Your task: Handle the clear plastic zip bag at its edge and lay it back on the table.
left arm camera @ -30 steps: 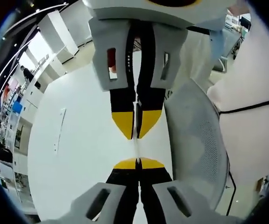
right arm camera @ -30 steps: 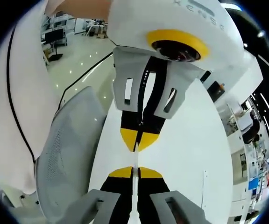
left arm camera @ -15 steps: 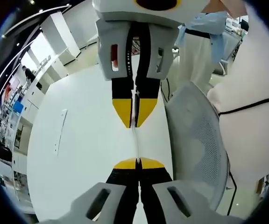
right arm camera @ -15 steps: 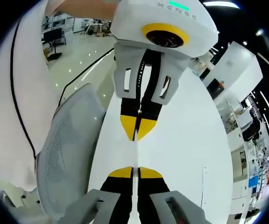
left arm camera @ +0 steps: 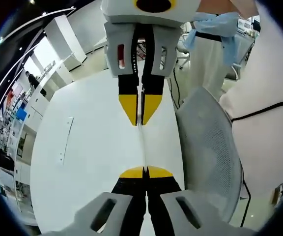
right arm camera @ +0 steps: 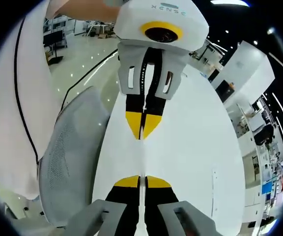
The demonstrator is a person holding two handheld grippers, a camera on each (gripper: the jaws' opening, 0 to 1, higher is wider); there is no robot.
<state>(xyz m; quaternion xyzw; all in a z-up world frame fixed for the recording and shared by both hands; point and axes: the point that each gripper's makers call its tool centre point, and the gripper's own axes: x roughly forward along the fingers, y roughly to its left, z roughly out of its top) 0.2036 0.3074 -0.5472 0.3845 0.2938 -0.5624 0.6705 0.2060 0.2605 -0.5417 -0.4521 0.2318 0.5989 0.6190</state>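
The clear plastic zip bag [left arm camera: 142,146] hangs edge-on as a thin pale strip above the white table [left arm camera: 82,162]. In the left gripper view, my left gripper [left arm camera: 144,171] is shut on its near edge at the bottom. My right gripper [left arm camera: 140,114] comes in from the top, shut on the far edge. In the right gripper view the bag [right arm camera: 142,158] runs from my right gripper [right arm camera: 140,181] up to my left gripper [right arm camera: 142,128]. The two grippers face each other, with the bag stretched between them.
A grey mesh chair [left arm camera: 208,147] [right arm camera: 68,147] stands close against the table's edge [right arm camera: 102,162]. A person in white clothes [left arm camera: 264,93] [right arm camera: 9,98] is beside it. A thin flat strip [left arm camera: 65,140] [right arm camera: 213,189] lies on the table. Office desks and shelves line the background.
The two grippers have drawn apart. Each sees the other smaller and farther off, and a longer stretch of the bag shows between the tips. Both stay shut on it.
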